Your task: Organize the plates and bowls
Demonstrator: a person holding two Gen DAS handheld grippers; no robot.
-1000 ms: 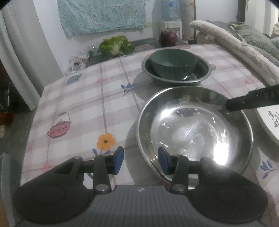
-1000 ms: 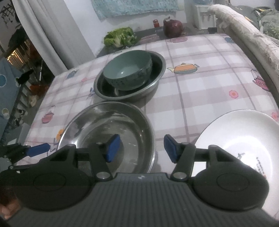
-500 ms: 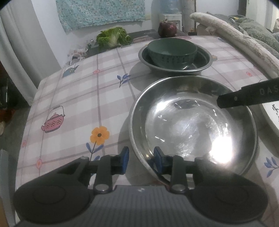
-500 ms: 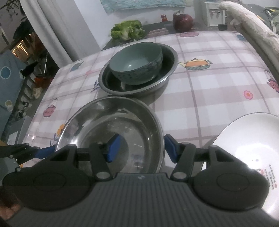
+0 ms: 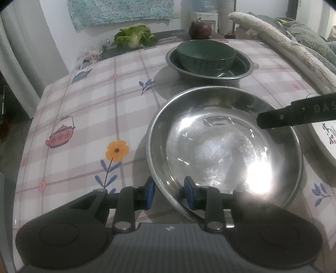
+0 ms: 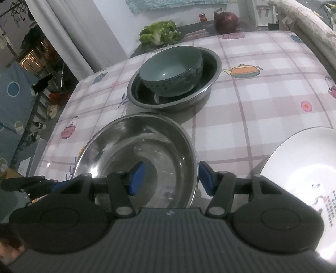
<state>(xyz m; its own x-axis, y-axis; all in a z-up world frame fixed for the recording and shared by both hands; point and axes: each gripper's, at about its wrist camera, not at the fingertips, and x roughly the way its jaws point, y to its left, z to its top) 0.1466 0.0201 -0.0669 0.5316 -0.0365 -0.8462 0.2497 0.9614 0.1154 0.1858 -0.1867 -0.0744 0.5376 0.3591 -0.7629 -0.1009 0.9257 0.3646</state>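
1. A table (image 5: pixel 88 109) under a pink-and-white checked cloth printed with teapots and flowers fills both views; a pale wall with a hanging blue patterned cloth (image 5: pixel 119 10) stands behind it, and a white curtain (image 6: pixel 69 31) at about ten o'clock.
2. Past the far table edge lie a head of leafy greens (image 5: pixel 134 38) at twelve o'clock and a dark red round object (image 5: pixel 200 30) (what it is cannot be told).
3. The large steel basin (image 5: pixel 222 145) sits nearest; beyond it, at one o'clock in the left view, a green bowl (image 5: pixel 205 54) rests inside a smaller steel basin (image 5: pixel 210 72).
4. The left gripper (image 5: pixel 168 192) straddles the large basin's near rim, its jaws just having closed in; whether the pads actually press the metal cannot be told.
5. The right gripper (image 6: pixel 171 177) straddles the opposite rim, pads clearly apart from it, unclenched.
6. A white plate (image 6: pixel 304 174) at three o'clock is cut off by the frame; its printed marks are unreadable.
7. Glare hides part of the basin floor.
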